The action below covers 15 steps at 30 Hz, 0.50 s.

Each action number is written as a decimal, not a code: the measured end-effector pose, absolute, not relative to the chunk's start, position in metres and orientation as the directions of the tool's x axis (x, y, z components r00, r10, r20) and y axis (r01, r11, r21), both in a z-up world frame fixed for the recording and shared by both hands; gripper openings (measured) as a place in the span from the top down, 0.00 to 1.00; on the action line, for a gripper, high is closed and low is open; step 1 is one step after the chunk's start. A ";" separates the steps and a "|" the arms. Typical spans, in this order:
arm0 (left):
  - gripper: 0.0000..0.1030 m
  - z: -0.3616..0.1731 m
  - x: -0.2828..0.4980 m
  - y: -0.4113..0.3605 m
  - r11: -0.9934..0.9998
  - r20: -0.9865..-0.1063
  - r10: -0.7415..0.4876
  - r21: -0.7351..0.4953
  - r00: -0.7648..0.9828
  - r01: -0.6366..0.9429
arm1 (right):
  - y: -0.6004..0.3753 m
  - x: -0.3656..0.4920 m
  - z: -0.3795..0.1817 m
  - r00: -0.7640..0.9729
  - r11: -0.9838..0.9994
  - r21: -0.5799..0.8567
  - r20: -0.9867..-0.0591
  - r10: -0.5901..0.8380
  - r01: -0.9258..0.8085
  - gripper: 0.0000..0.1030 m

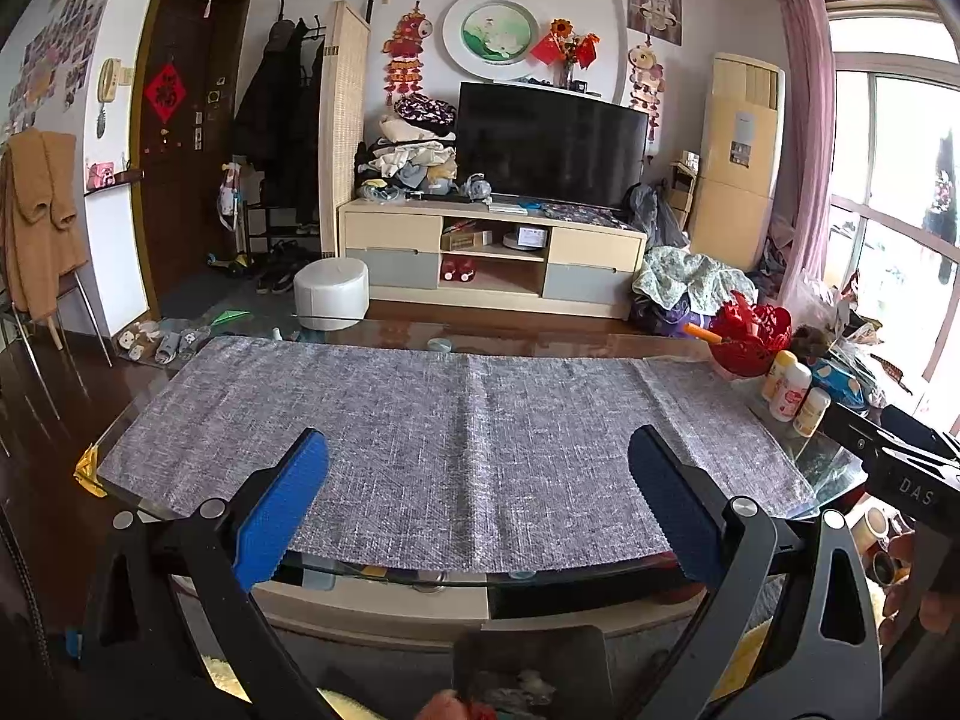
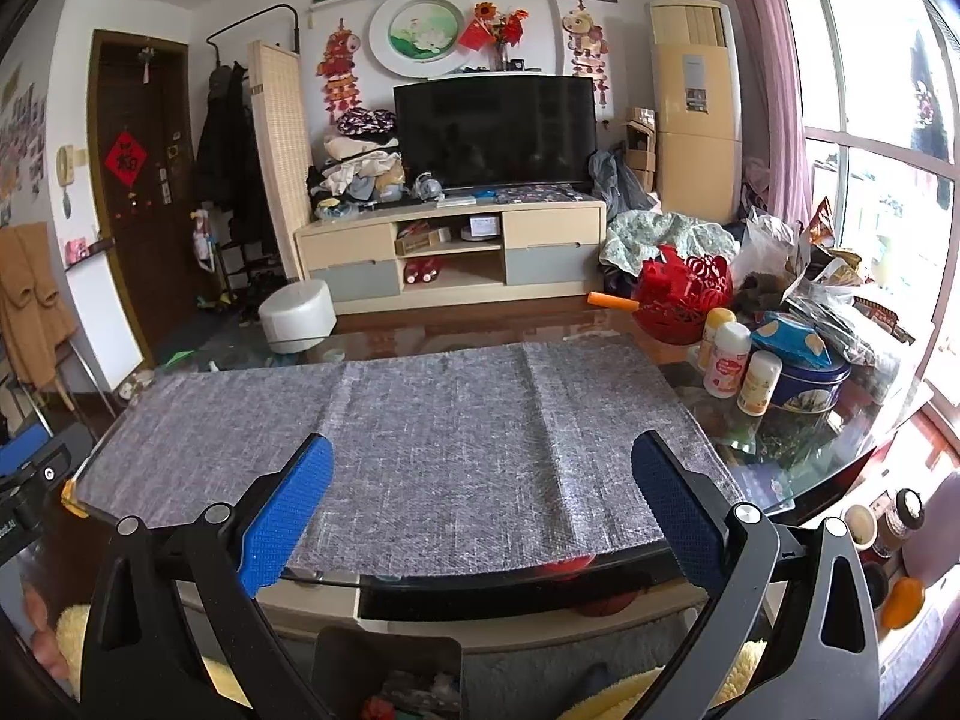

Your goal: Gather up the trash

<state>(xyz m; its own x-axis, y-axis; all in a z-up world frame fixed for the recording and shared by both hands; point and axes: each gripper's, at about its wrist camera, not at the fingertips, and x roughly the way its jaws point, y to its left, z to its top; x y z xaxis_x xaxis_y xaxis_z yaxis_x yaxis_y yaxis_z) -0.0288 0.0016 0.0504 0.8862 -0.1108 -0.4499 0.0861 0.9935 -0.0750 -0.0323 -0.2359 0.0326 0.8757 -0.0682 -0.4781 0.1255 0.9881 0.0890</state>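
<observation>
A glass worktop [image 2: 798, 468] fills the lower half of both views, most of it covered by a grey woven cloth [image 2: 420, 444] that lies bare ahead of both claws. No loose scrap shows on the cloth.

The likely trash sits in the cluttered heap at the worktop's far right end: crumpled plastic bags and snack wrappers [image 2: 804, 276] piled beyond a round blue tin [image 2: 810, 384], with a red openwork basket [image 2: 684, 294] and three small white bottles [image 2: 729, 360] in front. Which pieces count as trash cannot be told for certain.

The right claw [image 2: 480, 498] hovers at the near edge of the worktop, its blue pads spread wide and holding nothing. The heap lies ahead of it and off to its right.

The left claw [image 1: 477, 498] is likewise spread wide and empty, level with the near edge. From it the heap [image 1: 840, 324] lies far to the right, past the other tool.

The right claw is judged nearer, so the reach would go forward and rightward.
</observation>
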 end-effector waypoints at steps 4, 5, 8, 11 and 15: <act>0.08 0.051 -0.030 0.003 0.993 -0.443 -0.113 -0.090 0.889 0.081 | -0.235 -0.030 0.031 0.872 0.988 0.089 -0.486 -0.066 0.124 0.03; 0.08 0.050 -0.031 0.003 0.992 -0.443 -0.114 -0.093 0.889 0.081 | -0.235 -0.030 0.030 0.871 0.988 0.089 -0.487 -0.065 0.123 0.03; 0.08 0.048 -0.029 0.003 0.995 -0.455 -0.091 -0.081 0.886 0.060 | -0.235 -0.029 0.029 0.869 0.988 0.093 -0.490 -0.061 0.121 0.03; 0.08 0.047 -0.028 0.003 0.995 -0.459 -0.084 -0.079 0.884 0.053 | -0.234 -0.029 0.029 0.869 0.988 0.093 -0.491 -0.061 0.122 0.03; 0.08 0.047 -0.030 0.002 0.995 -0.443 -0.091 -0.079 0.892 0.063 | -0.237 -0.029 0.028 0.866 0.987 0.094 -0.495 -0.066 0.128 0.03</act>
